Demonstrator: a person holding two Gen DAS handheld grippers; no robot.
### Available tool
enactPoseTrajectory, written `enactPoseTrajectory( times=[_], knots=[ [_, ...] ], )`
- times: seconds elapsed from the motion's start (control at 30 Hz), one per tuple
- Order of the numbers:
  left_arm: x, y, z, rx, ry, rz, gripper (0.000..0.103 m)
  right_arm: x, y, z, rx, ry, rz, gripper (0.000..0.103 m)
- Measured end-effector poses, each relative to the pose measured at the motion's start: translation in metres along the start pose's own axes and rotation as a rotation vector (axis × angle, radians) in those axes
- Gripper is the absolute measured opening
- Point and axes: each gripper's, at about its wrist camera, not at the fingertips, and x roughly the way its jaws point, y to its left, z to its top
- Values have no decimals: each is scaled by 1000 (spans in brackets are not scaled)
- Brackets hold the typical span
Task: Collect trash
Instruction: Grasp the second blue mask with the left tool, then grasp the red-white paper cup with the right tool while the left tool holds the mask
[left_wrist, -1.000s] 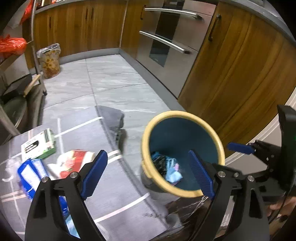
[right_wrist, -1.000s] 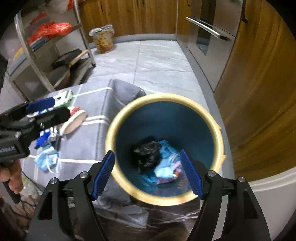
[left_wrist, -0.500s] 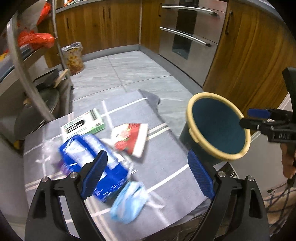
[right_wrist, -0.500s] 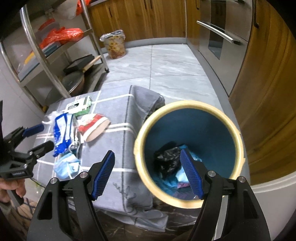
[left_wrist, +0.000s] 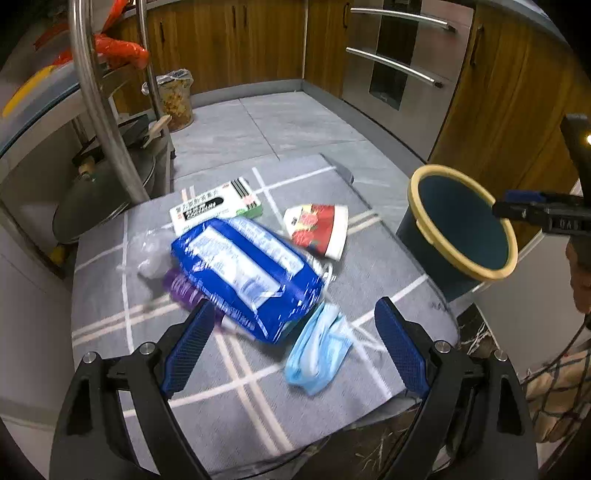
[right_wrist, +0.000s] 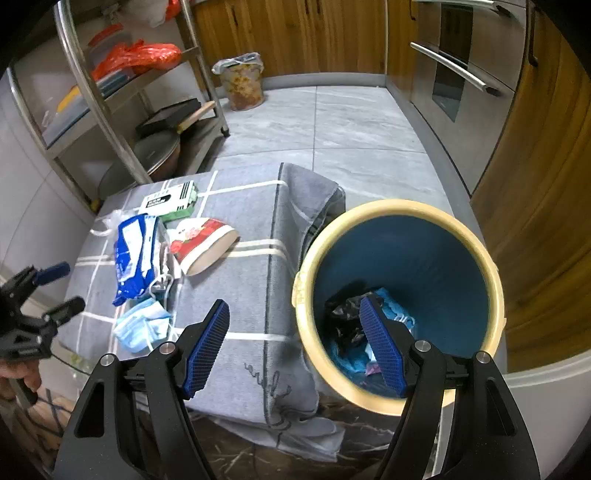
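Note:
Trash lies on a small table under a grey checked cloth: a blue plastic packet, a crumpled light-blue face mask, a red-and-white paper cup on its side, a green-and-white box and a clear wrapper. My left gripper hangs open above the packet and mask, holding nothing. The blue bin with a yellow rim stands right of the table, with black and blue trash inside. My right gripper is open and empty over the bin's left rim.
A steel rack with pans and an orange bag stands left behind the table. A lined waste bin sits by the wooden cabinets. An oven front is on the right. Grey tiled floor lies beyond the table.
My left gripper swung left from over the blue bin to above the trash on the table. My right gripper drew back a little, so the bin sits further right in its view.

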Motion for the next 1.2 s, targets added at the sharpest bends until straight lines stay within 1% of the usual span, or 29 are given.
enactPoseTrajectory(
  times=[0.07, 0.27, 0.4, 0.5, 0.6, 0.67, 0.8, 0.9, 1.03, 1.1, 1.17, 1.2],
  knots=[
    [4, -1, -7, 12, 16, 3, 87, 0, 1, 0, -3, 0, 0, 74],
    [22, -12, -30, 59, 93, -23, 86, 1, 10, 0, -13, -1, 8, 74],
    [33, -17, -40, 81, 140, -35, 78, 2, 16, -5, -20, 5, 15, 74],
    [42, -15, -44, 62, 176, -54, 72, 5, 18, -9, -21, 19, 16, 74],
    [53, -10, -45, 23, 199, -76, 68, 11, 20, -11, -19, 33, 17, 74],
    [59, -9, -46, 12, 208, -86, 63, 15, 23, -12, -17, 40, 25, 74],
    [69, -3, -49, -19, 236, -117, 31, 23, 29, -12, -4, 52, 57, 74],
    [66, -3, -51, -5, 244, -137, 28, 31, 34, -10, 13, 62, 89, 74],
    [53, -2, -51, 6, 227, -171, 27, 41, 40, -4, 45, 70, 126, 74],
    [46, 1, -51, 7, 213, -171, 27, 48, 44, -1, 73, 76, 150, 70],
    [40, 7, -49, -13, 202, -179, 27, 55, 46, 2, 103, 84, 178, 63],
    [35, 11, -47, -25, 189, -180, 27, 60, 46, 4, 133, 93, 201, 61]
  ],
)
